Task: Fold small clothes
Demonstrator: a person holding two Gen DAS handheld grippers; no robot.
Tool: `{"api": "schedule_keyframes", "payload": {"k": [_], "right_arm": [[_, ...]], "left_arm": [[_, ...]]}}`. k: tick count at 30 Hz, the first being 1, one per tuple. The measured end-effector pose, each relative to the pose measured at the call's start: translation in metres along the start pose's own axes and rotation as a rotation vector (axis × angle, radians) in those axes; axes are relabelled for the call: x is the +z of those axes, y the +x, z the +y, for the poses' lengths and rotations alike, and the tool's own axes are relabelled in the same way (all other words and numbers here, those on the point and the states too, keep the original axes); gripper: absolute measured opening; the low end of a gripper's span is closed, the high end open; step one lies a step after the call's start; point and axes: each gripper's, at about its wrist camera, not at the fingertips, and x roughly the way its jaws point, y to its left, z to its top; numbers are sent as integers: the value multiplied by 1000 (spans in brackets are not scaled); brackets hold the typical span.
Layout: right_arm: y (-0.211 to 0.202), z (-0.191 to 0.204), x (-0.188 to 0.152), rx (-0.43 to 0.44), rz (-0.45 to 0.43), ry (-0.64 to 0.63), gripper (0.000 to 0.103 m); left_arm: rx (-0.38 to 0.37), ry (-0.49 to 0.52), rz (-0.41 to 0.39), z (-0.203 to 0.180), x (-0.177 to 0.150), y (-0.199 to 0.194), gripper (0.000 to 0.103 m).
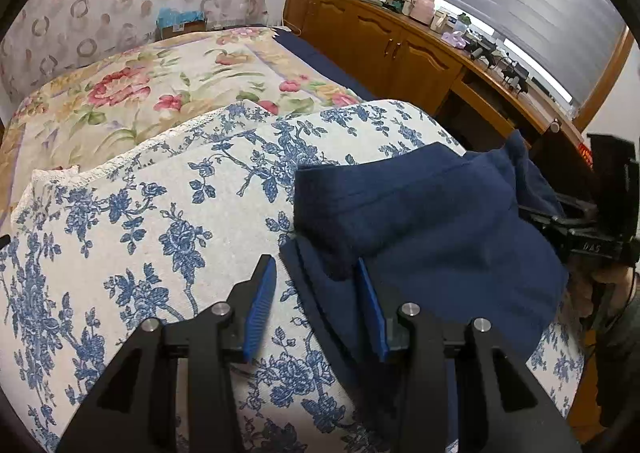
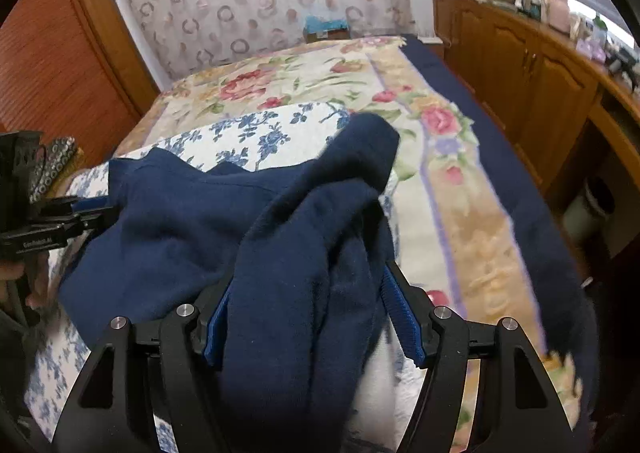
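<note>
Near the bed's right edge, on its blue-flowered cover, my navy garment lies soft, light and floppy, draped between my right gripper's spread fingers while my left gripper's part-open fingers straddle its hem, the best hold.

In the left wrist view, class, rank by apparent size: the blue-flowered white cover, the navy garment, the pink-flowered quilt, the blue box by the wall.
1. Blue-flowered white cover: largest, though nearness inflates it.
2. Navy garment.
3. Pink-flowered quilt: partly hidden and farther, so unsure against the garment.
4. Blue box: smallest, farthest.
</note>
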Motion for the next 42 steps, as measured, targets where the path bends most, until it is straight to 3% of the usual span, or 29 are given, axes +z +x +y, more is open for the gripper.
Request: {"api": "schedule_keyframes", "payload": {"k": [6, 9, 12, 15, 17, 19, 21, 30, 37, 42], "right_arm": [[4, 0, -2, 16, -7, 1, 71], [3, 2, -4, 4, -18, -1, 67], [0, 8, -6, 33, -29, -18, 47], [1, 11, -6, 23, -27, -23, 45], [1, 8, -6, 58, -29, -9, 38], [-1, 6, -7, 110, -43, -8, 24], [-5, 5, -10, 133, -66, -7, 21], [-41, 31, 6, 143, -199, -68, 18], [-51, 78, 39, 188, -250, -189, 18], [-39, 126, 63, 247, -254, -298, 18]], "left_arm": [[-45, -37, 2, 0, 6, 3, 40], [-43, -29, -10, -4, 5, 4, 35], [-57, -31, -16, -4, 4, 4, 25], [-77, -43, -19, -2, 3, 3, 20], [-93, -48, -26, -3, 3, 2, 15], [-99, -38, -44, -6, 2, -3, 11], [-88, -15, -86, -12, 0, -15, 11], [-15, 66, -265, -32, -1, -87, 11], [53, 29, -361, -2, -11, -145, 11], [144, -17, -417, 30, -29, -187, 11]]}}
